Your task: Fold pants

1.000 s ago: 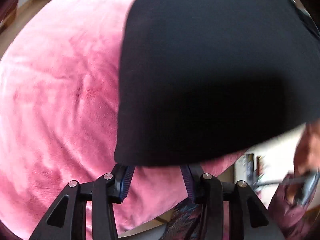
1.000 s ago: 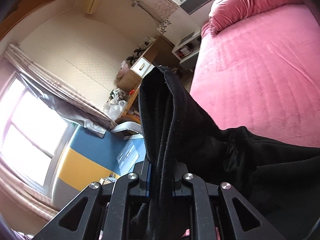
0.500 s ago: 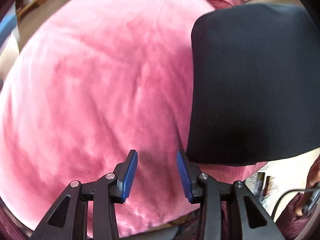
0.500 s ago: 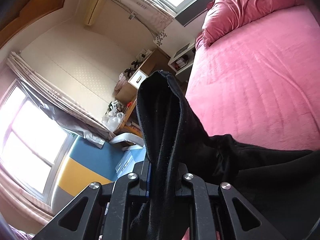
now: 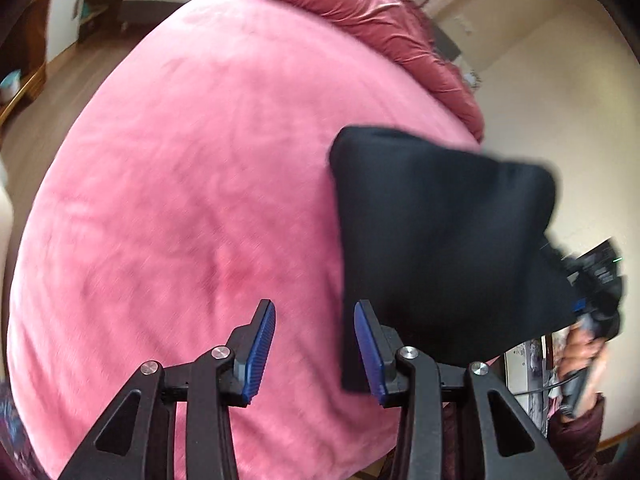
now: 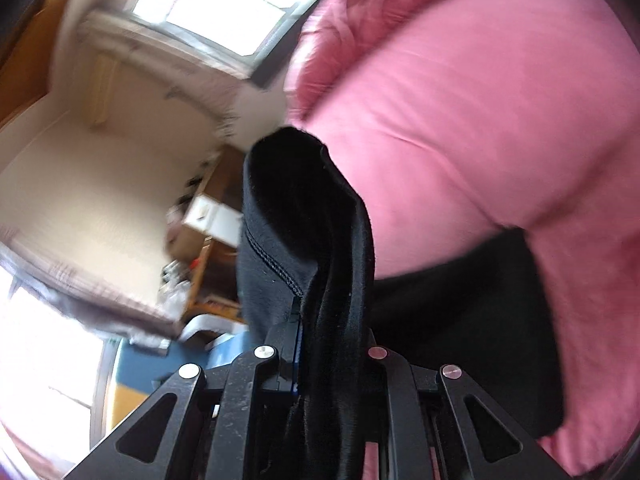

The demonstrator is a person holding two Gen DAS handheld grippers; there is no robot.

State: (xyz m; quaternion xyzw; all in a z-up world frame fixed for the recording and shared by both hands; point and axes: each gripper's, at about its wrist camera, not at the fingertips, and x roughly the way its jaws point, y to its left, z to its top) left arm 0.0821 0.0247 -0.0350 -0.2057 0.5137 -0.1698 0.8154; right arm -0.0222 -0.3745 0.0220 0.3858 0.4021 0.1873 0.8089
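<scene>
The black pants (image 5: 440, 248) hang as a folded panel off the right side of the pink bed (image 5: 192, 200). My left gripper (image 5: 316, 344) is open and empty, its blue pads just left of the pants' lower edge, above the blanket. My right gripper (image 6: 332, 344) is shut on a bunched fold of the pants (image 6: 304, 216), which stands up between its fingers; more black cloth (image 6: 480, 320) trails to the right over the bed (image 6: 460, 100). The right gripper also shows at the far right of the left wrist view (image 5: 592, 292), holding the cloth.
Crumpled pink bedding (image 5: 380, 24) lies at the head of the bed. A wooden desk with a white drawer (image 6: 212, 212) stands by the wall beyond the bed. A window (image 6: 216, 4) is above. Wooden floor (image 5: 48, 92) lies to the left.
The pants have swung away to the right and risen off the bed. My left gripper, which was at the pants' edge, is now free of the cloth. The right wrist view has tilted.
</scene>
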